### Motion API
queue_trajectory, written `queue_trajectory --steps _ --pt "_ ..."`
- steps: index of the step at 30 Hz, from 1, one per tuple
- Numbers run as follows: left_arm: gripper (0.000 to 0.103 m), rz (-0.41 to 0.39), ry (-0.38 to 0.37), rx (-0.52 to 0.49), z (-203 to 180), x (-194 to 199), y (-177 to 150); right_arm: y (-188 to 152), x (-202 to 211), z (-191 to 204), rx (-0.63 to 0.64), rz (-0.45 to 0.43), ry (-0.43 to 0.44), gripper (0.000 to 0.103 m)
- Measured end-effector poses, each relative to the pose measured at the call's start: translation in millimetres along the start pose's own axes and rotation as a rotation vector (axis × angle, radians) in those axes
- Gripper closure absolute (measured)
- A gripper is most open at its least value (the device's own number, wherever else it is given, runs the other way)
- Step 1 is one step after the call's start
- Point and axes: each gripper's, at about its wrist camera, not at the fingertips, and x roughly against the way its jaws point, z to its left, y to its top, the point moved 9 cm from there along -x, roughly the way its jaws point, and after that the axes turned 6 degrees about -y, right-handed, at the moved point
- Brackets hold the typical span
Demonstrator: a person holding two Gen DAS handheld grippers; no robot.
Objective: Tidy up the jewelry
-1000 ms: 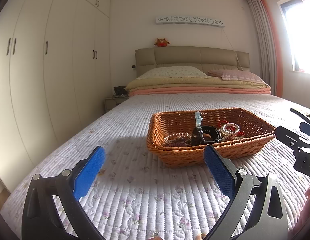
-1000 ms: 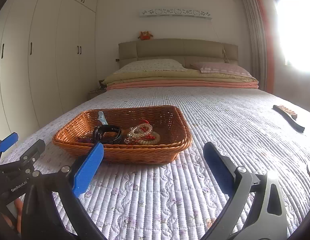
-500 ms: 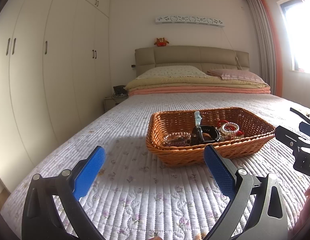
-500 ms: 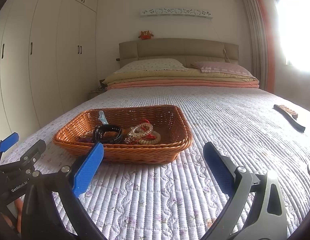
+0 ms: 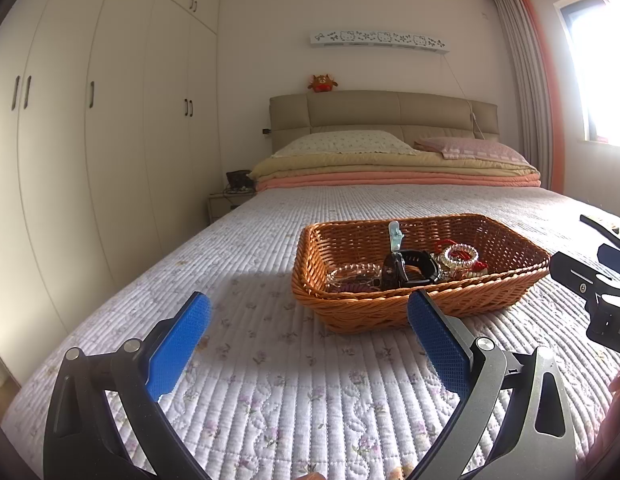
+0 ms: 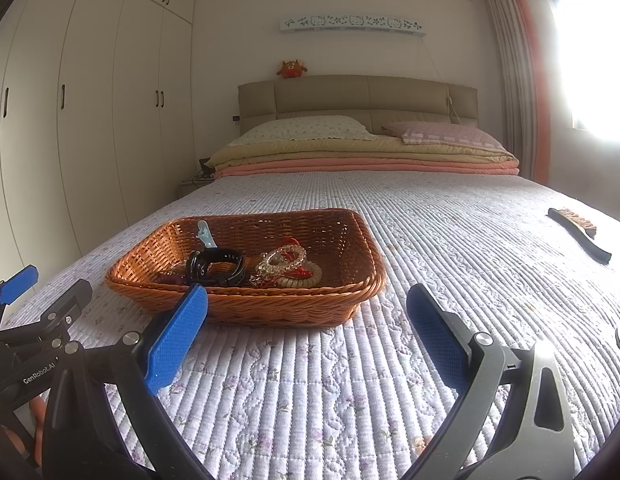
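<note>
Both the left tongs (image 5: 307,340) and right tongs (image 6: 307,334) hover empty with jaws apart, aimed toward the wicker basket (image 6: 350,280) at twelve o'clock on the bed (image 6: 450,240), holding what looks like bracelets (image 6: 283,260) and a black watch (image 6: 215,266).

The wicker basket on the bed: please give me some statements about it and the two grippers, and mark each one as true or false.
1. The wicker basket rests on the quilt. True.
2. The left gripper is shut on the black watch. False: it is open and empty; the watch lies in the basket.
3. The right gripper is open and holds nothing. True.
4. The basket is empty. False: it holds the watch, beaded bracelets and a light blue clip.
5. The brush lies inside the basket. False: it lies on the quilt, far to the right.
</note>
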Motion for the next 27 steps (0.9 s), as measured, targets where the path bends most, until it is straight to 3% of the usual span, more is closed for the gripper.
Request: queue_trajectory --steps 27 --pt "0.007 0.006 -0.007 0.006 0.8 -2.4 -1.6 -0.7 -0.1 1.3 -0.003 -0.002 -0.002 0.008"
